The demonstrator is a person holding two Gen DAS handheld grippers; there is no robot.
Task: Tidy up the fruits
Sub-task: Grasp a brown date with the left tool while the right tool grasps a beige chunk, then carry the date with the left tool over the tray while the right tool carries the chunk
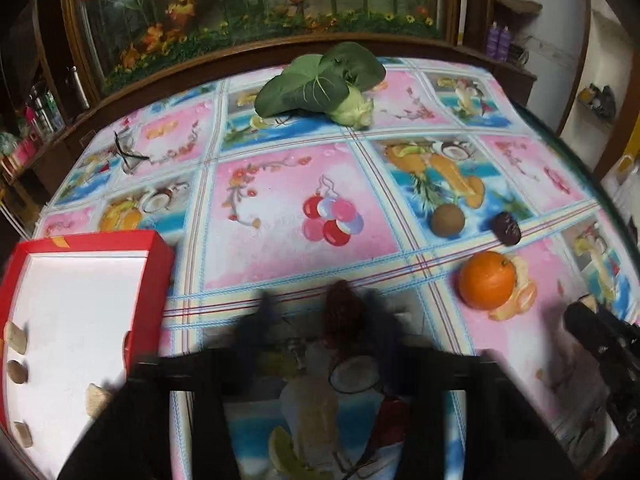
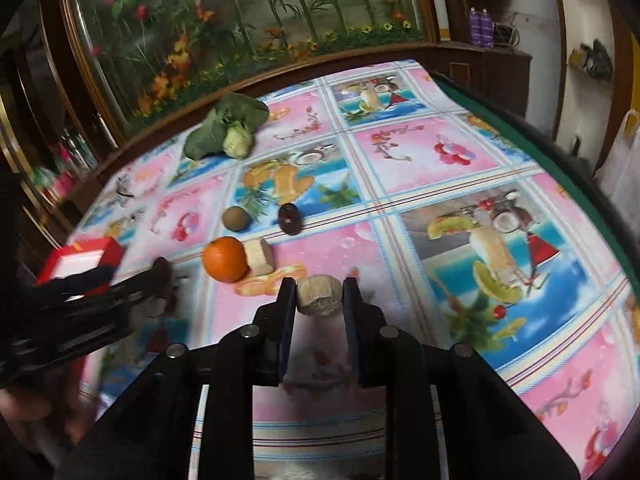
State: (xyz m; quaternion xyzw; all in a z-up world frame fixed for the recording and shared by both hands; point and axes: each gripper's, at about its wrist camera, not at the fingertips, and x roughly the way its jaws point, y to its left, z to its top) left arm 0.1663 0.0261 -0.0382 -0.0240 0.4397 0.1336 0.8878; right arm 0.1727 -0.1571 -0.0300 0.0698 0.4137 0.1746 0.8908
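Red box (image 1: 86, 312) far left on the patterned tablecloth (image 1: 272, 184), white inside, a few tan chunks along its near edge. Left gripper (image 1: 316, 316) blurred – a dark red fruit (image 1: 340, 300) sits between its fingers, but can't tell if they're pinching it. Bok choy (image 1: 320, 84) at the far edge. Right of centre: brown round fruit (image 1: 447, 220), dark date (image 1: 506, 229), orange (image 1: 487, 280) – all apart. Right gripper (image 2: 319, 296) pressed onto a tan chunk (image 2: 319, 295); another tan piece (image 2: 260, 256) touches the orange
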